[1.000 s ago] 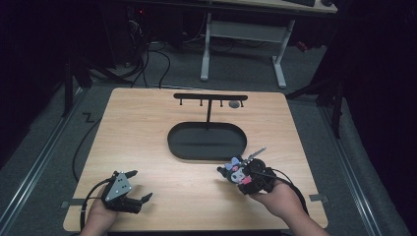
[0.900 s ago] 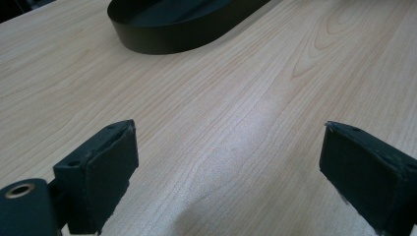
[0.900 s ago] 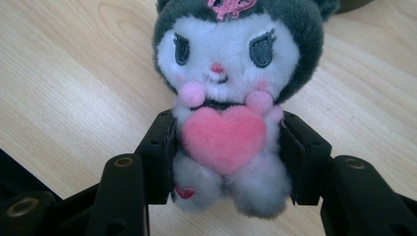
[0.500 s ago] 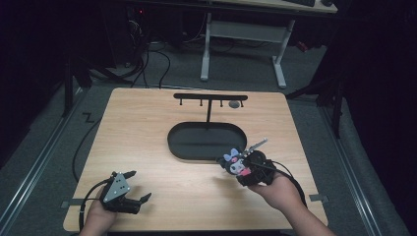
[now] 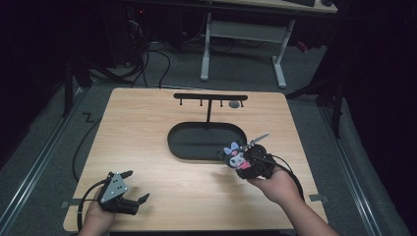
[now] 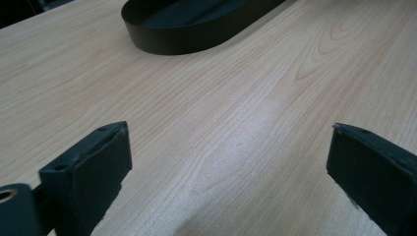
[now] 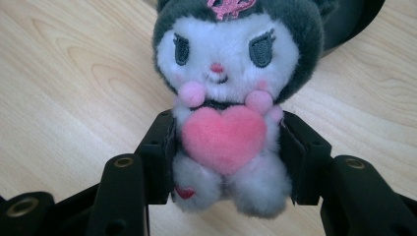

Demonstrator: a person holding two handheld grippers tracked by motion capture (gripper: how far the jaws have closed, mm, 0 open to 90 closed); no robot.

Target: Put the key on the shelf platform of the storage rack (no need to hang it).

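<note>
Small plush doll (image 7: pixel 226 103), dark grey hood, white face, pink heart on its chest, pink bow on its head: clamped at the body between the two black jaws of the right gripper (image 7: pixel 223 157), one jaw pressed into each flank. Doll faces the right gripper camera, upright, head above the jaws. In the high view the doll (image 5: pixel 235 156) sits at the front of the right gripper (image 5: pixel 251 162), held just above the table at the near right end of the tray, its head overlapping the tray's rim. A thin metal-coloured piece sticks up and away from the top of this gripper; cannot tell what it is.

Black oval shallow tray (image 5: pixel 206 141): middle of the table, long axis left to right. A thin black T-shaped stand (image 5: pixel 210 98) rises from its far side; the crossbar carries short pegs, and a small grey round object (image 5: pixel 234 104) hangs near the bar's right end.

Left gripper (image 5: pixel 129 188): near left corner of the light wooden table (image 5: pixel 147 123), well apart from the tray. Jaws spread wide, nothing between them; in the left gripper view bare wood shows in the gap, the tray (image 6: pixel 196 24) farther off.

Right hand (image 5: pixel 275 184) holds the right gripper from behind.
</note>
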